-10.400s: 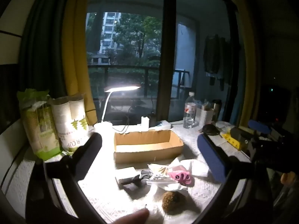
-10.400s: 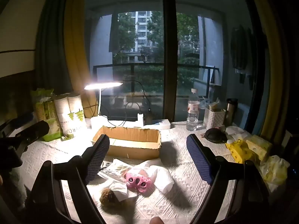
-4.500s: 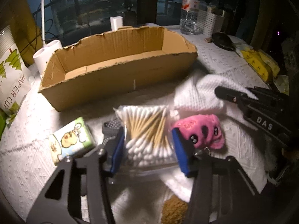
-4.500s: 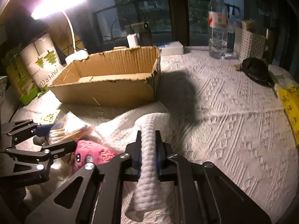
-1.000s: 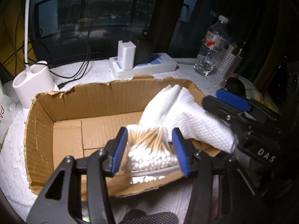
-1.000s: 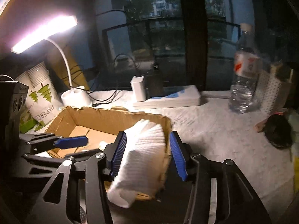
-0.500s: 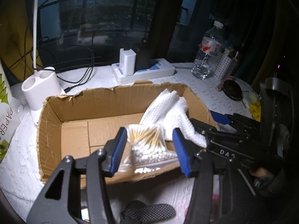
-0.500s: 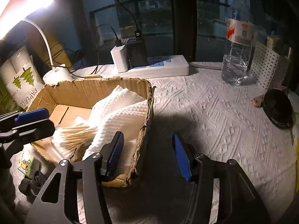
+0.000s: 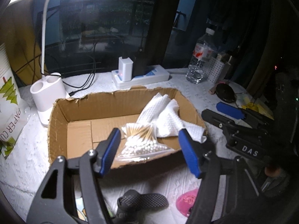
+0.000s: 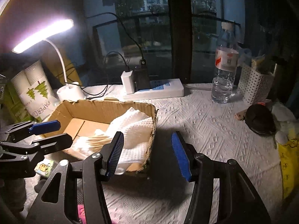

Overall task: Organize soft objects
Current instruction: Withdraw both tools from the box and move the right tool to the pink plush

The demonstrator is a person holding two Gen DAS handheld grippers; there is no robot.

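The cardboard box [image 9: 58, 130] holds a white towel [image 9: 168, 119] and a clear bag of cotton swabs [image 9: 140, 140]. My left gripper [image 9: 149, 151] hovers over the box's near wall. Its jaws are opening, and the bag lies beyond them, untouched by the pads. My right gripper [image 10: 147, 153] stands open and empty by the box's [image 10: 104, 108] right corner, with the towel [image 10: 134, 128] and the swabs [image 10: 93, 141] behind it. Each gripper shows in the other's view: the right gripper [image 9: 220, 113] and the left gripper [image 10: 50, 133]. A pink plush [image 9: 186, 200] lies on the cloth below.
A lit desk lamp [image 10: 43, 35] and paper cups [image 10: 35, 93] stand at the left. A power strip [image 10: 155, 90] lies behind the box, with a water bottle [image 10: 224, 69] and a white basket [image 10: 256, 87] to its right. A black mesh thing [image 9: 142, 201] and a tissue pack [image 10: 44, 167] lie near me.
My left gripper let go of the swab bag, which now lies in the box, and drew back and up with wider jaws. The right gripper pulled back from the box.
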